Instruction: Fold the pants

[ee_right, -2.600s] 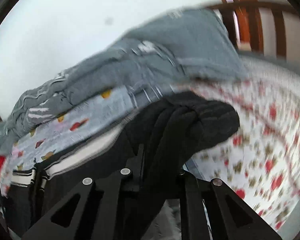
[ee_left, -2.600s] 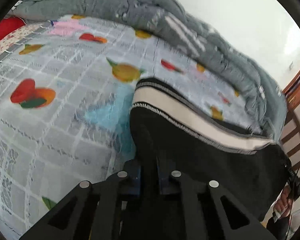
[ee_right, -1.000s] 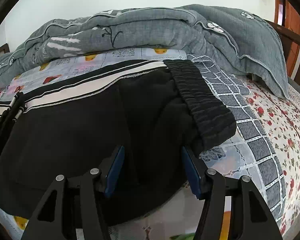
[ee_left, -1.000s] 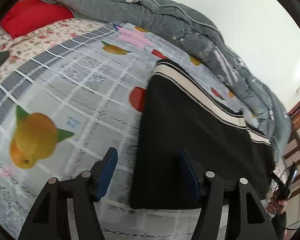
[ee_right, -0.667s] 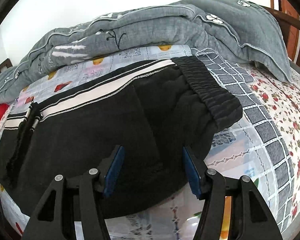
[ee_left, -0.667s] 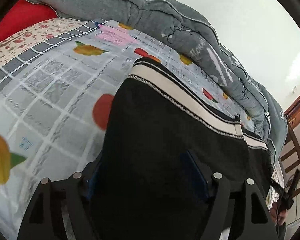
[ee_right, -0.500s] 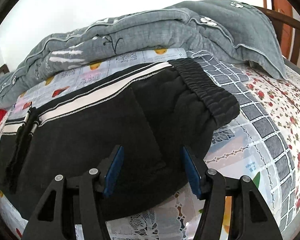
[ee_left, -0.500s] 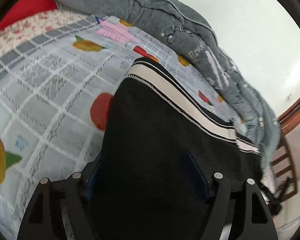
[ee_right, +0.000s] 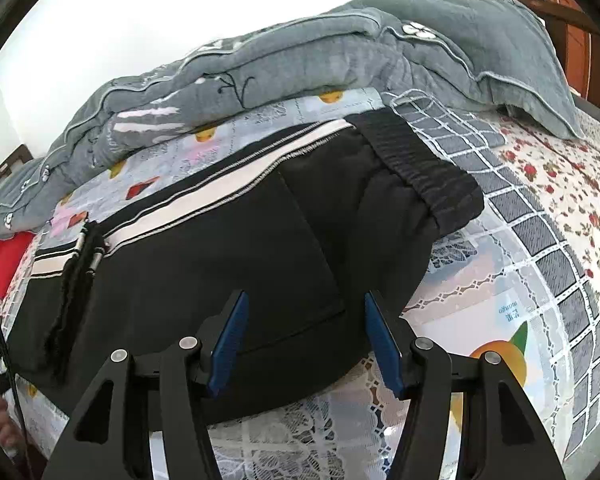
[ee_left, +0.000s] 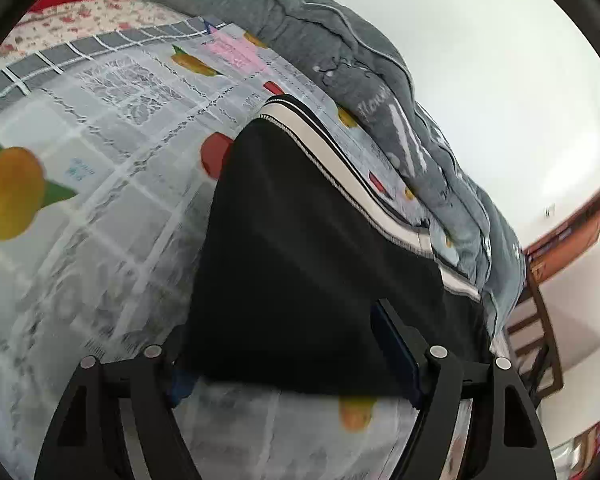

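Since a couple of seconds ago both grippers have let go of the black track pants, which now lie folded flat on the fruit-print bedspread, their white side stripe toward the grey quilt. The left gripper has just been opening, its jaws wide around the cuff end, and, through the blur, apparently not pinching it. The right gripper hangs released over the waistband end.
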`<state>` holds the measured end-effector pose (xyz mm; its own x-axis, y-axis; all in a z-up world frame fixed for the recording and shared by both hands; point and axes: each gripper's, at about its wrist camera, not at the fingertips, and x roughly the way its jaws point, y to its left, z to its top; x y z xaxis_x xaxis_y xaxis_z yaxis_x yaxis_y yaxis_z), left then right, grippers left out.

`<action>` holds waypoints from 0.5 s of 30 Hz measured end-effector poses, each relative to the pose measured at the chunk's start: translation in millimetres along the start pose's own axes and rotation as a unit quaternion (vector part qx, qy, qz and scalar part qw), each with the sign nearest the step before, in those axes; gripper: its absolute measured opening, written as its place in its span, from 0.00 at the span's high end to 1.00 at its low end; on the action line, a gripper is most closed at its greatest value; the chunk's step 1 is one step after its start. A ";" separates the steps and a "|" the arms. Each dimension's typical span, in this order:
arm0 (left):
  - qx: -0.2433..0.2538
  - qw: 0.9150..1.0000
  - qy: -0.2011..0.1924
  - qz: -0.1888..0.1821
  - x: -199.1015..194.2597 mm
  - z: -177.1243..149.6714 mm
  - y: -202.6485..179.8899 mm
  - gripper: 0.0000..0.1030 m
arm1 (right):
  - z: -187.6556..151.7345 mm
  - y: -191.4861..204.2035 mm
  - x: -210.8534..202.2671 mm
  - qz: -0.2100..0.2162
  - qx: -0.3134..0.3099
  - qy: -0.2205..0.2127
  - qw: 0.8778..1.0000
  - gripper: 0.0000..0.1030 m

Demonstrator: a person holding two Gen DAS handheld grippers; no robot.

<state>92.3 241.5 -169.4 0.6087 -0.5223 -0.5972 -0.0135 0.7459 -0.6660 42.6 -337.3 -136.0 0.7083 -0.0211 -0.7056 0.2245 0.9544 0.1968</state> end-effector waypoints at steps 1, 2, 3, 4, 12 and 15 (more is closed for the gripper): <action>-0.004 1.000 -0.003 0.002 3.7 3.0 -1.7 0.23 | -0.6 1.0 -3.4 -0.001 -0.004 -0.004 1.000 0.42; -0.005 1.000 -0.007 0.005 6.4 4.4 -3.7 0.23 | -1.9 1.2 -7.5 0.000 -0.008 -0.009 1.000 0.42; -0.006 1.000 -0.010 0.012 8.3 4.8 -5.8 0.23 | -3.6 0.1 -11.3 0.004 -0.009 -0.013 1.000 0.42; -0.007 1.000 -0.012 0.015 8.5 3.8 -6.5 0.23 | -5.6 -1.4 -14.9 0.009 -0.009 -0.016 1.000 0.42; -0.015 0.999 -0.010 -0.036 -12.4 -27.3 -7.7 0.23 | -21.9 -26.4 -31.9 0.019 -0.003 -0.014 1.000 0.42; -0.038 0.999 -0.016 -0.032 -9.3 -21.6 -7.9 0.23 | -26.0 -33.5 -34.2 0.023 0.002 -0.010 1.000 0.42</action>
<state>69.6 231.5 -168.3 0.6346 -0.5541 -0.5387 -0.0337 0.6765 -0.7356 -6.6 -360.8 -136.2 0.7317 0.0157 -0.6815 0.1948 0.9532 0.2311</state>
